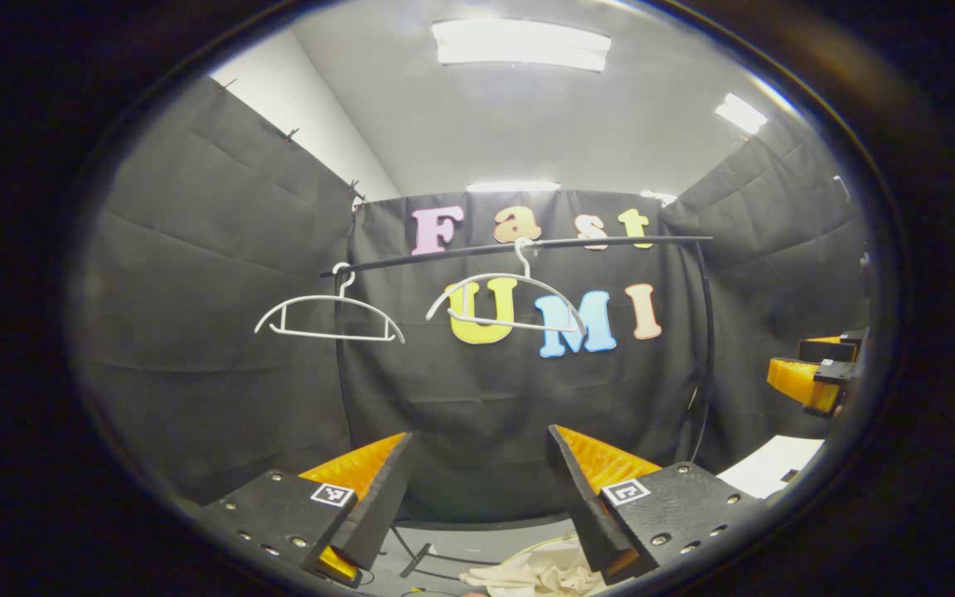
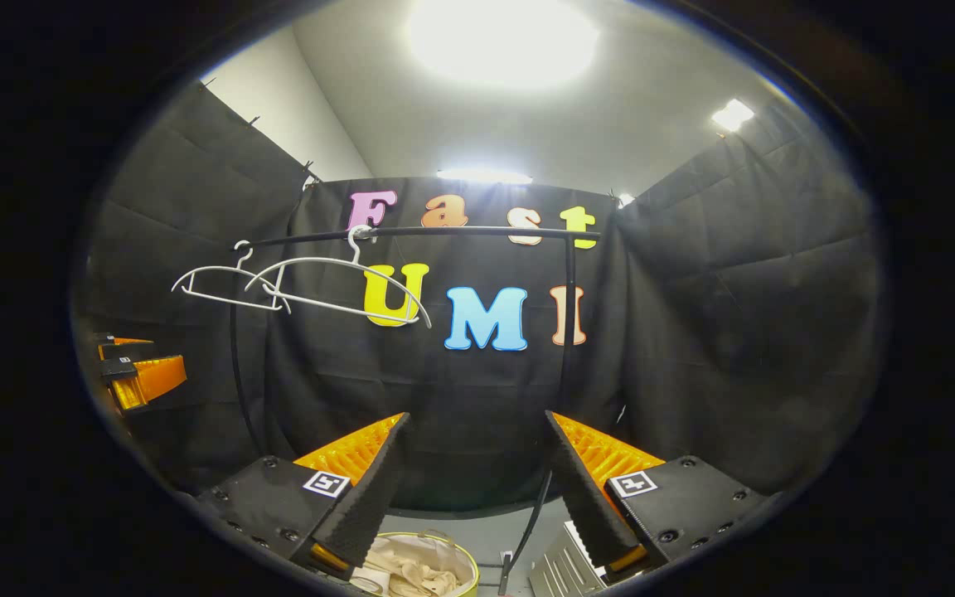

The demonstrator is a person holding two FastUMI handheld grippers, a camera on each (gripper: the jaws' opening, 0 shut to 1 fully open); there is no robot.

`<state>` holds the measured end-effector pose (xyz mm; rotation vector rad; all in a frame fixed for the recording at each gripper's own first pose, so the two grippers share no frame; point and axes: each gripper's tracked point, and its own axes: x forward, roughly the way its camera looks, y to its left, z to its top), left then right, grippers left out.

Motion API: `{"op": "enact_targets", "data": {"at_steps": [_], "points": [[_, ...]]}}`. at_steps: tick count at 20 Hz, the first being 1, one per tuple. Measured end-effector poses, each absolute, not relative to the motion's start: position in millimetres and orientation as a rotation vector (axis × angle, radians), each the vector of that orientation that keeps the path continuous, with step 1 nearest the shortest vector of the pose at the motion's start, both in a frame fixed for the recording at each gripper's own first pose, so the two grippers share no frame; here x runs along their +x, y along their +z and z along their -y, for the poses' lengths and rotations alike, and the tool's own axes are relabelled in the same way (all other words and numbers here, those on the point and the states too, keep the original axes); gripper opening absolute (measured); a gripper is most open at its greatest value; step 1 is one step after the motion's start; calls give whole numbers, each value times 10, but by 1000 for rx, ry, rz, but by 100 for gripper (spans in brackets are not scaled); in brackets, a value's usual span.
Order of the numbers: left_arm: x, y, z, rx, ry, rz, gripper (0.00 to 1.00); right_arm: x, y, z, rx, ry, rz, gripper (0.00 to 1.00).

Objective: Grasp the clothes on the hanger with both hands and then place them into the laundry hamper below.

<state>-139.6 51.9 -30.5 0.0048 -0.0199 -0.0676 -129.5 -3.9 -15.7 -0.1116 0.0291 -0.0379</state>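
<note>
Both tools are standing with their fingers apart and gripping nothing: the left tool [image 1: 477, 489] and the right tool [image 2: 477, 481] are both facing the black rail [image 2: 419, 233]. Two bare white hangers [image 1: 330, 319] are hanging from that rail, side by side. Below the rail, the pale clothes [image 2: 411, 572] are lying crumpled inside the yellow-rimmed laundry hamper [image 2: 467, 557] on the floor.

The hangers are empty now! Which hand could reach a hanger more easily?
Probably the left. The left gripper is open, and one hanger hangs almost straight ahead above its fingers. In the right gripper view, the right gripper is open too, but the hangers hang off to its left.
</note>
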Motion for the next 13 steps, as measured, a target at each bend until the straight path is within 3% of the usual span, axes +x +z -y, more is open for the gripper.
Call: {"op": "enact_targets", "data": {"at_steps": [13], "points": [[-1386,-187,-396,30,-99,58,92,-1329,-103,44,-114,-53,-7,96]]}}
